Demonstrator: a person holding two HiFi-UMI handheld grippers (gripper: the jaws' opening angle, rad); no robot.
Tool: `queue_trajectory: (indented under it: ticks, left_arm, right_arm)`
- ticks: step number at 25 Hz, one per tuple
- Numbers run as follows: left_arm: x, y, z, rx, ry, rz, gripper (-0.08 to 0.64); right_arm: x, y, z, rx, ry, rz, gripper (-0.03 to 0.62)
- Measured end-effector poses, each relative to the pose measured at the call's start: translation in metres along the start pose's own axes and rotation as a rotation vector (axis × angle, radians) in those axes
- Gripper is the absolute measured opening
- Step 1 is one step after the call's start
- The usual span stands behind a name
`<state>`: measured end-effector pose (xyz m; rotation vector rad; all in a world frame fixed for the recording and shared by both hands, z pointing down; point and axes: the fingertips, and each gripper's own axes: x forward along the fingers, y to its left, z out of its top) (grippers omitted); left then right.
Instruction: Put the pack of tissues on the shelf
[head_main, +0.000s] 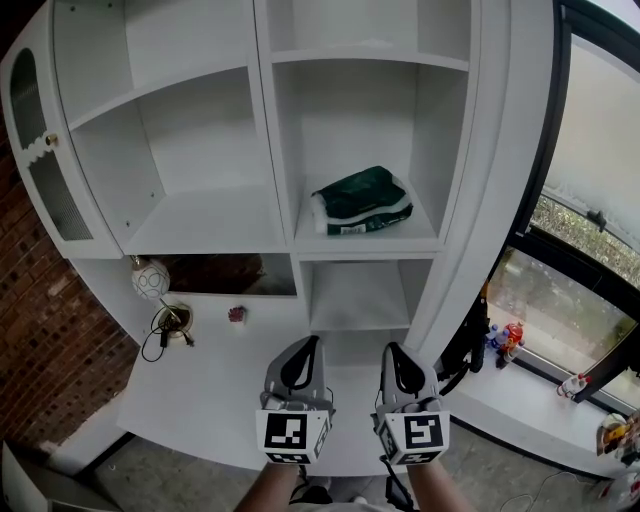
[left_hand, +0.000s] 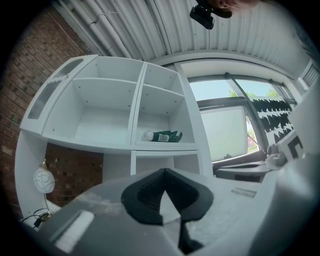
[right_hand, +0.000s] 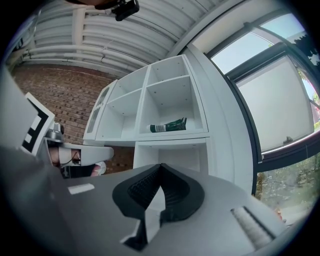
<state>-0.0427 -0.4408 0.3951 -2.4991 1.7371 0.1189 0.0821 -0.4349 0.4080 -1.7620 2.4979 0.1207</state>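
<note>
Head view: pack of tissues (head_main: 362, 202) lies flat in the right-middle compt of the shelf (head_main: 262, 120), close to the front lip, w/ free room above it and a small gap to each side wall. Left gripper (head_main: 308, 346) and right gripper (head_main: 392, 350) hang side by side over the white counter (head_main: 200, 390), apart from each other and well back from the shelf front. Both have jaws pressed together, nothing btwn them. Window sill (head_main: 520, 400) runs along the right.

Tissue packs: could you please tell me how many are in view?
1. The tissue pack lies in the shelf unit's right middle compartment; top compartments are partly cut off.
</note>
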Motion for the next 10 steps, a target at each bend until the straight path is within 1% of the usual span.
queue_trajectory:
  ticks: [10]
  left_arm:
    - [-0.0007,-0.0053,0.0054,0.01,-0.008,-0.026,0.006]
  right_arm:
    - [-0.0039,0.002,-0.0046,0.013,0.009,0.005,-0.002]
